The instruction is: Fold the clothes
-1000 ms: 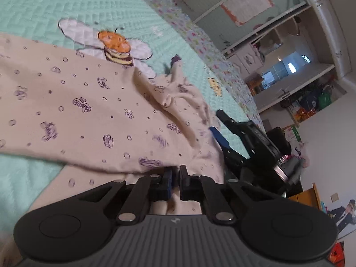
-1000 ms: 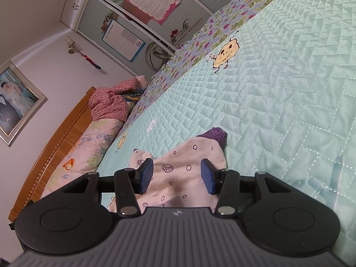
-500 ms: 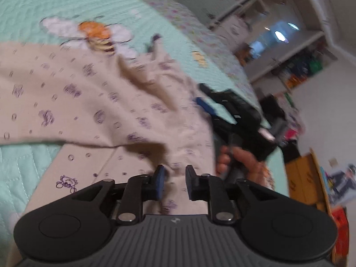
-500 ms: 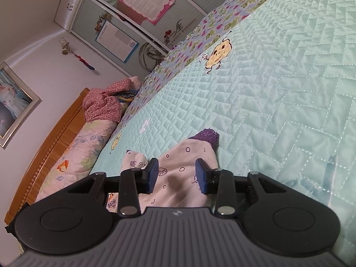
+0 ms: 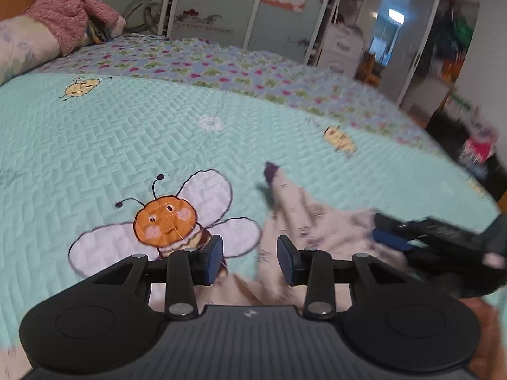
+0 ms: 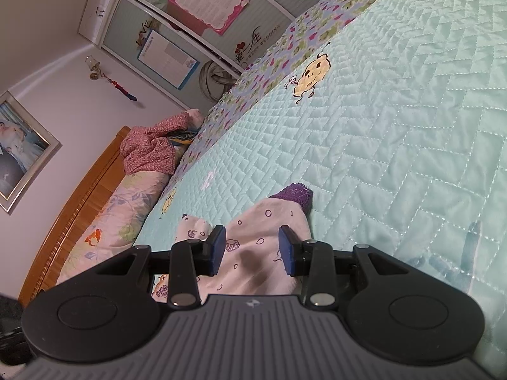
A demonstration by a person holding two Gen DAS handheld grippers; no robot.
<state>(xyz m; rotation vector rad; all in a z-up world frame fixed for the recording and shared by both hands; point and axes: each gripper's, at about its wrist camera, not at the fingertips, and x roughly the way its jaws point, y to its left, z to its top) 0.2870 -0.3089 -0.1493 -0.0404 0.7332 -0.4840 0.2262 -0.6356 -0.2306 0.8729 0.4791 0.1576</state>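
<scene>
The cream printed garment [image 5: 304, 221] is seen lying on the mint quilted bedspread [image 5: 95, 145], its narrow limb ending in a purple cuff [image 5: 272, 171]. In the left wrist view the limb's long axis is run from the cloth bunched under the gripper body at about six o'clock up toward the cuff at about twelve to one o'clock, just to the right of the embroidered bee [image 5: 168, 221]. The left gripper [image 5: 250, 259] is seen with its jaws opening; cloth lies beneath and between them, but the pads are not pressed on it, so nothing is held there. The right gripper [image 6: 252, 250] is seen with its jaws apart, held low over the same limb; cloth is spread below the gap and is not clamped. From that gripper the cuff [image 6: 293, 194] lies ahead at about twelve to one o'clock, nearly along the fingers' own line. In the left view the right gripper [image 5: 389, 240] is seen at three o'clock, resting at the garment's right edge, with a hand [image 5: 494, 259] partly visible behind it. It is judged that the right gripper is the nearer to the cuffed end, and that a fold of this limb would be made across its long axis, back toward the garment's body.
</scene>
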